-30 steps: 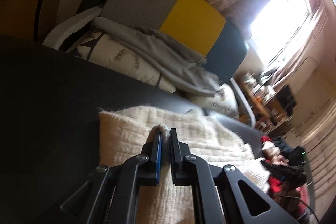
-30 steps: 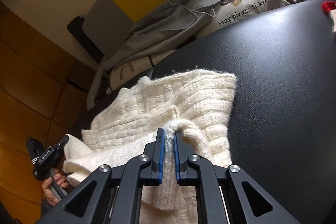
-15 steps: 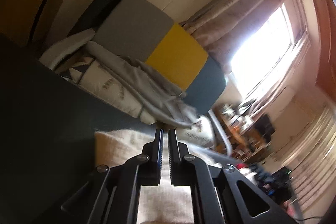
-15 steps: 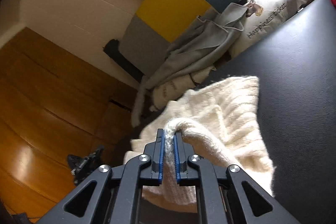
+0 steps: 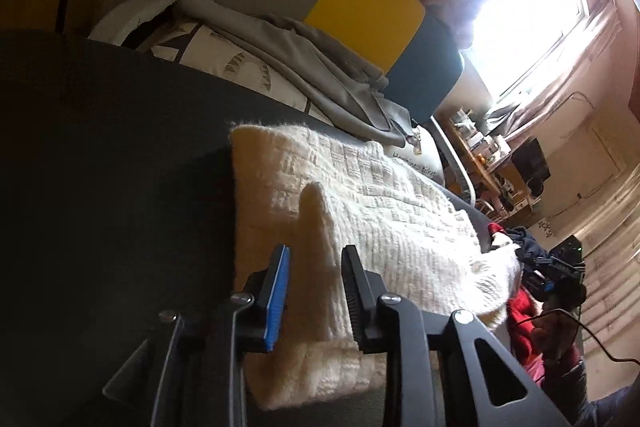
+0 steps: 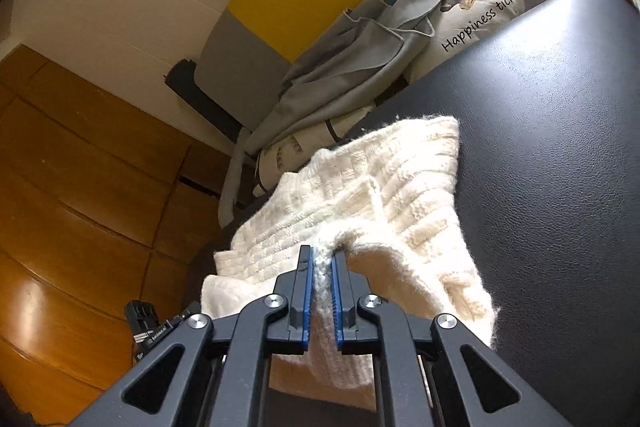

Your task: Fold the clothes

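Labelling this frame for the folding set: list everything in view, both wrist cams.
sweater: 1, cream knit, lying on the black table, one fold lifted at the right gripper
table: 1, black, leather-like top, under the sweater
chair: 1, back in grey, yellow and dark teal panels, behind the table
grey garment: 1, draped over the chair seat and cushion
cushion: 1, white, printed "Happiness ticket", on the chair
red cloth: 1, at the table's far edge, partly hidden
window: 1, bright, curtained
wood cabinet: 1, orange-brown, beside the chair
left gripper: 1, black, blue pad, jaws opening, sweater fold between them
right gripper: 1, black, blue pads, shut on a sweater fold
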`<action>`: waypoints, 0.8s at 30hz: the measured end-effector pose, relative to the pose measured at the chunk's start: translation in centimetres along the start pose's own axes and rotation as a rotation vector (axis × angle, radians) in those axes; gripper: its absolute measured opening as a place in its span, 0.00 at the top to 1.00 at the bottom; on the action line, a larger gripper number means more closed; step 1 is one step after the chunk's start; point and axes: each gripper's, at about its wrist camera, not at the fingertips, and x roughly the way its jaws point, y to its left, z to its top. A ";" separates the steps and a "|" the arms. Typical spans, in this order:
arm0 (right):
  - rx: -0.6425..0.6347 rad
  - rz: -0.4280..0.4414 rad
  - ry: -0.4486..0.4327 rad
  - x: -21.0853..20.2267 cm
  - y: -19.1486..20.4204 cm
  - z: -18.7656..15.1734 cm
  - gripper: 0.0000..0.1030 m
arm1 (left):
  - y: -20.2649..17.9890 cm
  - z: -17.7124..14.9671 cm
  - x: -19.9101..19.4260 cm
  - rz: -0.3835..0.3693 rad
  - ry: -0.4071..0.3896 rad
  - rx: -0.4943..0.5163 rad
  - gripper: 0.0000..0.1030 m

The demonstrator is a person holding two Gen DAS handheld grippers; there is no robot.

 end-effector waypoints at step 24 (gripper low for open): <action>-0.140 0.050 0.125 0.8 3.6 -2.4 0.91 | -3.9 1.4 -2.2 -0.153 -0.071 0.033 0.95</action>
